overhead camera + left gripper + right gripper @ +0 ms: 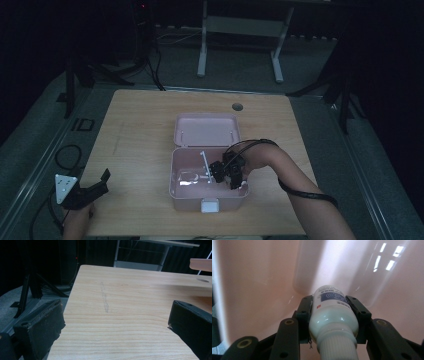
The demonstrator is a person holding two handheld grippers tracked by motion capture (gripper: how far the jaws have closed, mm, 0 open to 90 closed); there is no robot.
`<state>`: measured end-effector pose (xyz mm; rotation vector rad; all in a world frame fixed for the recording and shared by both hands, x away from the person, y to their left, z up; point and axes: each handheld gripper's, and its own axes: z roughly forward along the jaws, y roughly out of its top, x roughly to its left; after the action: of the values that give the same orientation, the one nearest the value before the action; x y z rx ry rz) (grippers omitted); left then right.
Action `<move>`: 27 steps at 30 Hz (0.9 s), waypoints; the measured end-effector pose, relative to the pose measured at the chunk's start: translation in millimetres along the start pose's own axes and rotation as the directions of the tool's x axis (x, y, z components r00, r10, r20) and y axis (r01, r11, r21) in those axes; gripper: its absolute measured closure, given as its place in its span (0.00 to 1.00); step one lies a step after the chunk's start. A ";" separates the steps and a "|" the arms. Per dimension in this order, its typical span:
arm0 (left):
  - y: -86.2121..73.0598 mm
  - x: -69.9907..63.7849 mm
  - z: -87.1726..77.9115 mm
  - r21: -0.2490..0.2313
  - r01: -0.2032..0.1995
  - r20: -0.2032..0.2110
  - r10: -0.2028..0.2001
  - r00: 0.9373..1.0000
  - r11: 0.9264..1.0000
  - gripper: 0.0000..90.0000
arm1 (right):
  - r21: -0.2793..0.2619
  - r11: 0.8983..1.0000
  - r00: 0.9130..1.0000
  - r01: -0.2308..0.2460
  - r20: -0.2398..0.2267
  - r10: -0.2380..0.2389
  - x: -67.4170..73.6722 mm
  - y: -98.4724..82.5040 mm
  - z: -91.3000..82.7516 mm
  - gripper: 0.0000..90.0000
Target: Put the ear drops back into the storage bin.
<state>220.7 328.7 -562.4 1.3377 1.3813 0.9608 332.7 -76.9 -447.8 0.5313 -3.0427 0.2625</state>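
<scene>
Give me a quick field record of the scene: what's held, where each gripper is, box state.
right gripper: inside the pink box, shut on the white bottle
bottle: between both fingers, ribbed cap toward the camera, base toward the box wall
left gripper: open, holding nothing, over the table near its left edge
box lid: open, tilted back

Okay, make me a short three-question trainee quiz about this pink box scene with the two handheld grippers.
1. What does the right gripper hold?
2. True or false: the pink box has its lid shut.
3. The left gripper is: A) inside the box, B) open over the bare table, C) holding the lid.

Key:
1. A white bottle, clamped between its jaws inside the box.
2. False; the lid is folded back.
3. B.
</scene>
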 end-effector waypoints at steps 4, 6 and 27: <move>0.0 -0.1 0.1 0.000 -0.001 0.001 0.001 1.000 1.000 0.00 | -0.002 1.000 1.000 0.005 -0.003 -0.006 -2.3 2.7 8.8 0.66; 0.0 -0.1 0.1 0.000 -0.002 0.002 0.002 1.000 1.000 0.01 | -0.007 1.000 1.000 0.009 -0.004 -0.009 -3.6 4.0 12.6 0.66; 0.1 -0.4 0.4 0.002 -0.004 0.003 0.004 1.000 1.000 0.01 | 0.027 0.999 1.000 -0.018 0.001 0.018 -5.3 8.1 39.7 0.66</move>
<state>221.1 328.3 -562.4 1.3435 1.3782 0.9599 334.4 -74.5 -488.5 0.5064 -3.0495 0.3045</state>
